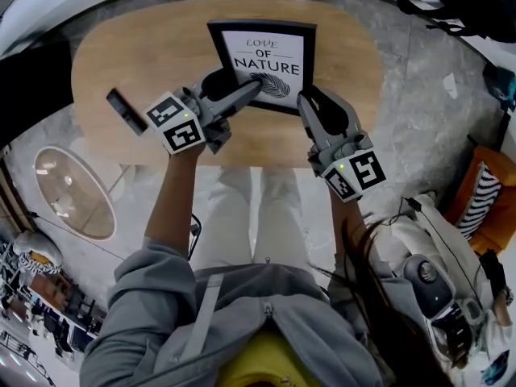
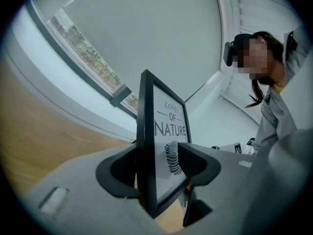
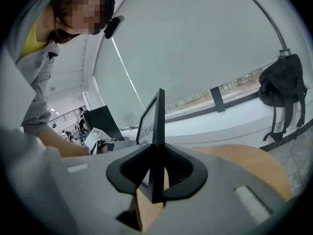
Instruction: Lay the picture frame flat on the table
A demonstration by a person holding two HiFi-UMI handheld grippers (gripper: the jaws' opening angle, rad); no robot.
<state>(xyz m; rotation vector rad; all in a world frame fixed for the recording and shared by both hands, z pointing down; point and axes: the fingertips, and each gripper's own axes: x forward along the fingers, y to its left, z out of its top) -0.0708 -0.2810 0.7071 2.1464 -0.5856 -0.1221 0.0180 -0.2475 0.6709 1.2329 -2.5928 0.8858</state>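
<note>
Two tools: right tool (image 1: 305,103) clamps picture frame (image 1: 266,55), upright, long axis vert.; left tool (image 1: 253,85) released.

The picture frame (image 1: 270,55) is black, the table (image 1: 121,55) light wood-grain.

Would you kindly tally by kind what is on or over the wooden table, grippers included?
picture frame: 1
black rectangular object: 1
grippers: 2 (left gripper, right gripper)
Total: 4
</note>
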